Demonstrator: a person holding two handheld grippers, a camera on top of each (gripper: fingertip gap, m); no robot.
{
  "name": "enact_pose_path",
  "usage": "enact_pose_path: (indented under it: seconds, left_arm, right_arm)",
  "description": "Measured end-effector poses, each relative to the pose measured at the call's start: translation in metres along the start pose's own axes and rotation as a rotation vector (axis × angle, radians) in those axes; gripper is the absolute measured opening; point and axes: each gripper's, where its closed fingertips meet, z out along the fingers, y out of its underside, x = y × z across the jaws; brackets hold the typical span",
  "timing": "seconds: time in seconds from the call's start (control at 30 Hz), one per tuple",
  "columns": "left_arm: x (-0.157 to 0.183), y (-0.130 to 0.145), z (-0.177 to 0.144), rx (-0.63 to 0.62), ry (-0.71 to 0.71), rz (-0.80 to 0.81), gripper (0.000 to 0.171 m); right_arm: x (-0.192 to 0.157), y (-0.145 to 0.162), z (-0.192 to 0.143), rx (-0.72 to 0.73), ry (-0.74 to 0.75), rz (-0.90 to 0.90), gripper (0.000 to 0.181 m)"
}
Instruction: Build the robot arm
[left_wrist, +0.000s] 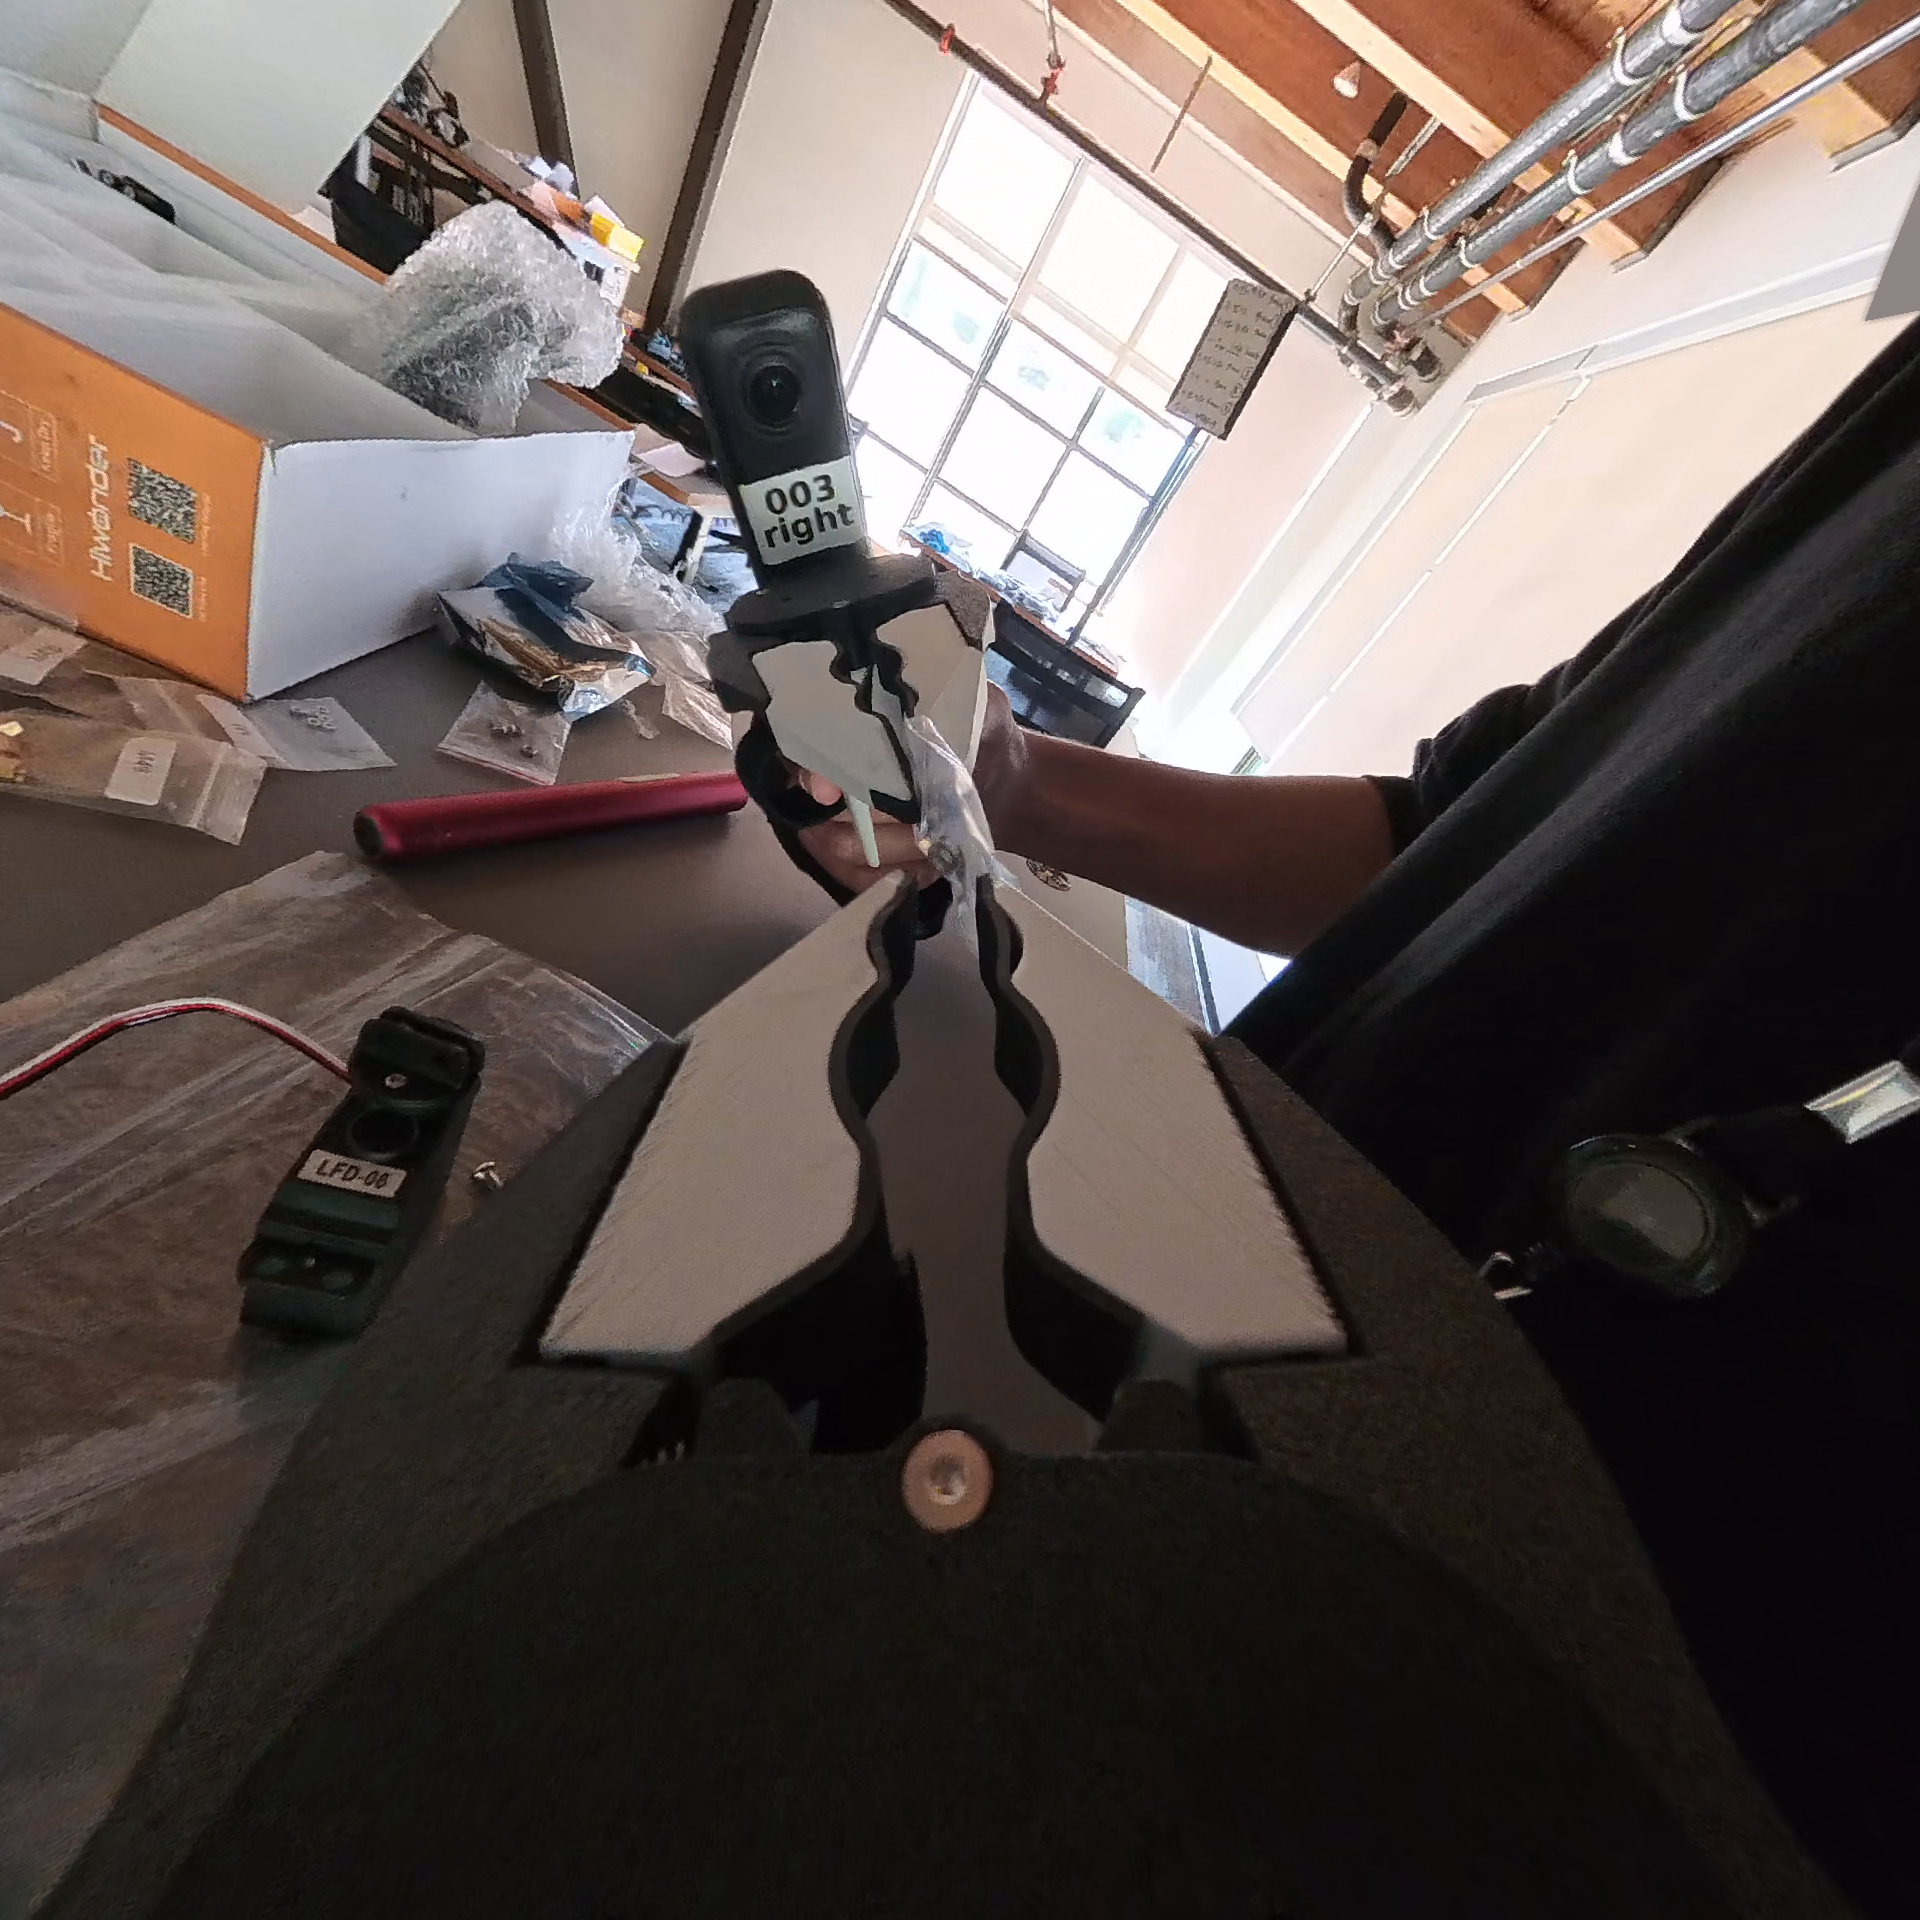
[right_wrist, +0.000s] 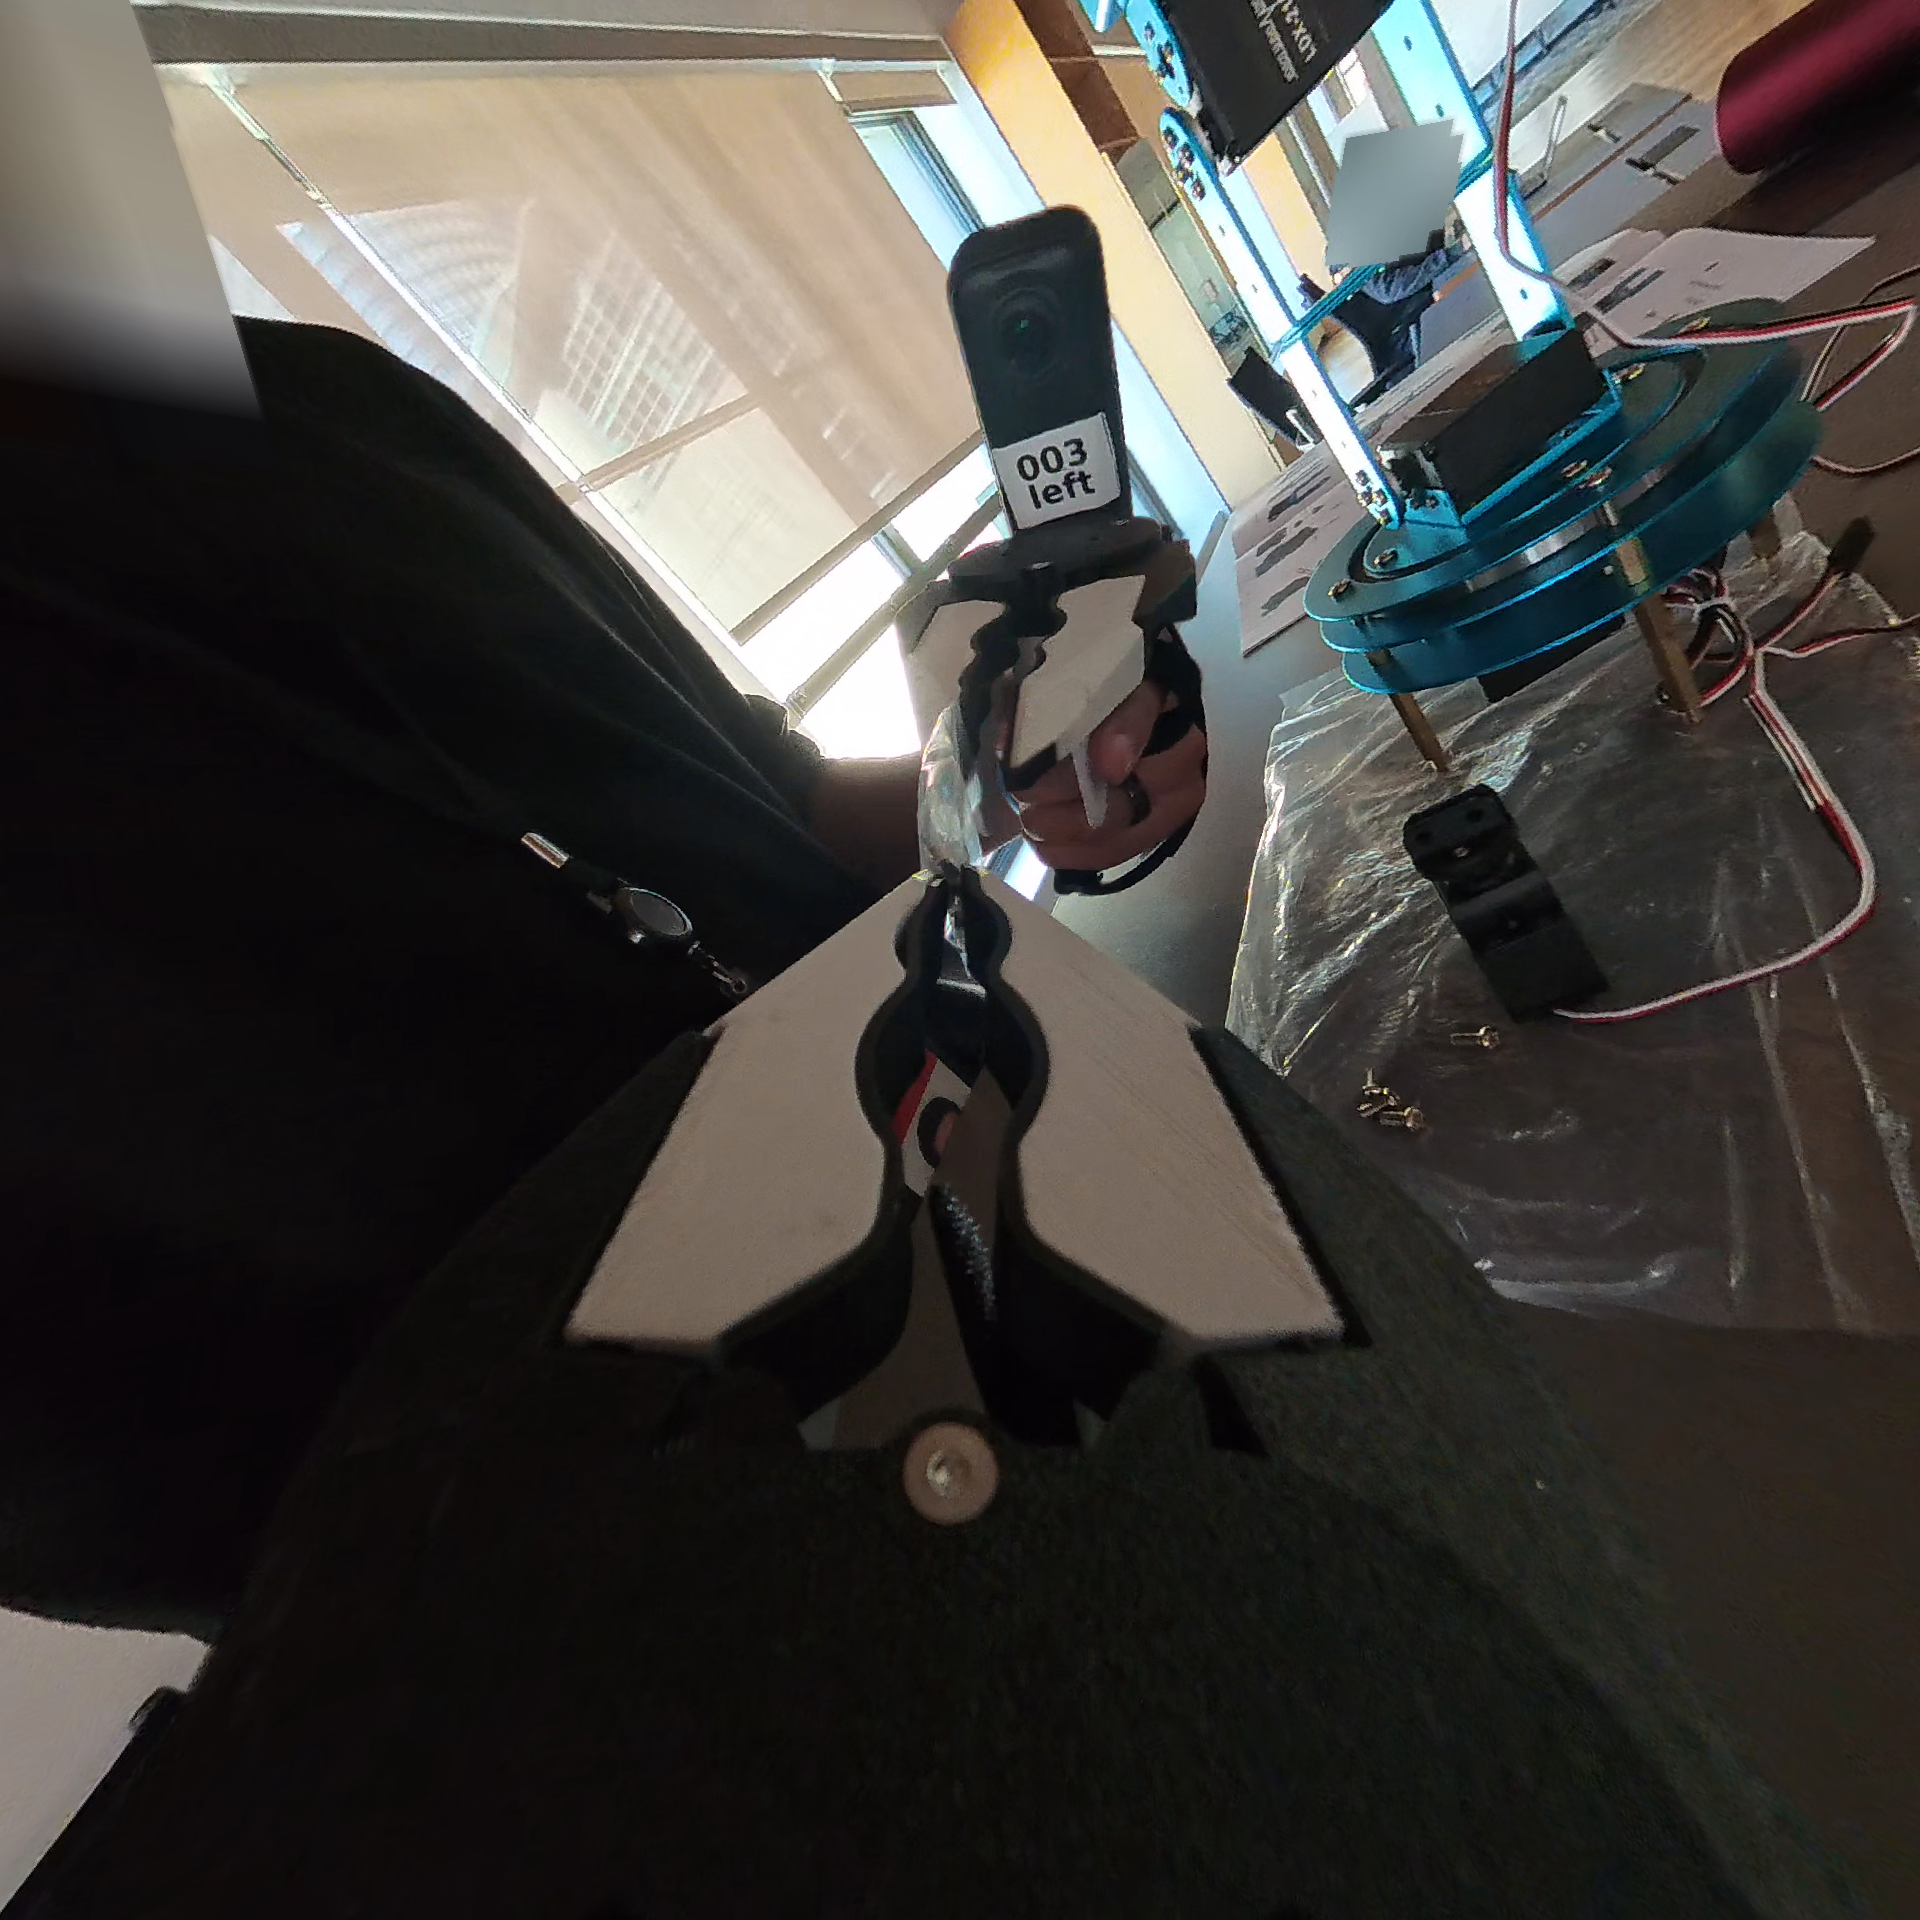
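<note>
Both tongs are up off the tabletop (left_wrist: 644, 914), pointing at each other, with one small clear plastic bag (left_wrist: 951, 805) stretched between them. From what we can see, the left tongs (left_wrist: 940, 894) are squeezed almost fully together, with just the tips nipping a corner of the bag. The right tongs (right_wrist: 951, 883) are clamped too. The bag runs down between the fingers, and a bit of white, red and black print on it shows in the gap. We can't make out what's inside.

On labels:
- Each gripper has a black camera on top with a white sticker with black print.
- The black servo (left_wrist: 353, 1164) lying on the plastic sheet (left_wrist: 156, 1247) by the left tongs has a small white label and a red-and-white wire (left_wrist: 177, 1023).
- Further back there's an orange and white box (left_wrist: 156, 499) with a brand name and code squares on its side.
- Around the box are little labelled baggies (left_wrist: 156, 779) and a dark red tube (left_wrist: 551, 810).

In the right wrist view we see a blue disc-shaped robot base (right_wrist: 1558, 540) on brass legs. A black bracket (right_wrist: 1496, 914) and some loose screws (right_wrist: 1392, 1101) sit near it on the sheet.
</note>
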Motion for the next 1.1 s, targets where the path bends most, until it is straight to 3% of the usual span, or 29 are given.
enact_pose_path:
  seconds: [0.2, 0.4, 0.63, 0.8, 1.1]
  left_arm:
    - [0.007, 0.008, 0.006, -0.020, 0.025, -0.009, 0.000]
    - [-0.030, 0.015, -0.001, -0.062, -0.234, 0.068, 0.000]
    - [-0.035, 0.034, 0.006, -0.141, -0.269, 0.086, 0.000]
    - [-0.052, 0.053, 0.000, -0.241, -0.367, 0.088, 0.020]
    - [-0.067, 0.073, -0.018, -0.366, -0.511, 0.140, 0.019]
  right_arm:
    - [0.002, 0.000, 0.004, 0.001, 0.001, 0.007, 0.000]
    - [0.018, 0.009, -0.005, -0.020, 0.137, 0.003, 0.002]
    - [0.032, 0.021, -0.012, -0.075, 0.245, -0.015, 0.002]
    - [0.045, 0.032, -0.019, -0.161, 0.336, -0.035, 0.002]
    - [0.073, 0.052, -0.038, -0.312, 0.526, -0.067, 0.002]
